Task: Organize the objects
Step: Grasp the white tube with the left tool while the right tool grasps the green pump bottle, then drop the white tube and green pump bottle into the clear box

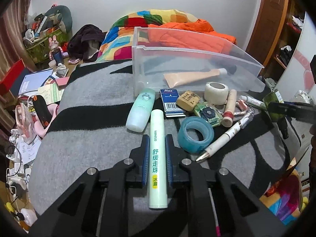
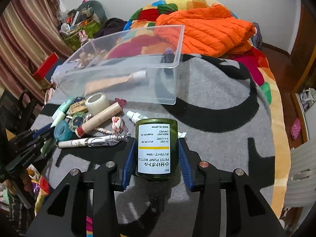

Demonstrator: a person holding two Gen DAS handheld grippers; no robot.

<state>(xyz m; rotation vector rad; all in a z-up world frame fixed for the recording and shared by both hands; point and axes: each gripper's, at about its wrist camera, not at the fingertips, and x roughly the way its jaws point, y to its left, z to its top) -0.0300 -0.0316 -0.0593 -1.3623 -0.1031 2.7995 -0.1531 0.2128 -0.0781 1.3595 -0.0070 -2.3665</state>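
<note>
The left claw is closed on a pale green MINISO stick, its blue pads pressing both sides of the tube, which points away along the fingers above the grey and black blanket covering the bed; the right claw grips a dark green pump bottle with a white label, pump end toward the camera, and both pads touch its sides. Beyond them, near the middle of the bed, sits a clear plastic bin; inside it lies a peach-coloured tube with a white cap. Just in front of the bin's near wall, loose items cluster on the blanket: a mint green bottle, a blue Max staple box, a tan eraser block, a roll of white gauze tape, a blue tape roll, a white pen and a beige cylinder with a red band. At the far end of the bed, an orange puffer jacket is heaped on a patchwork quilt.
</note>
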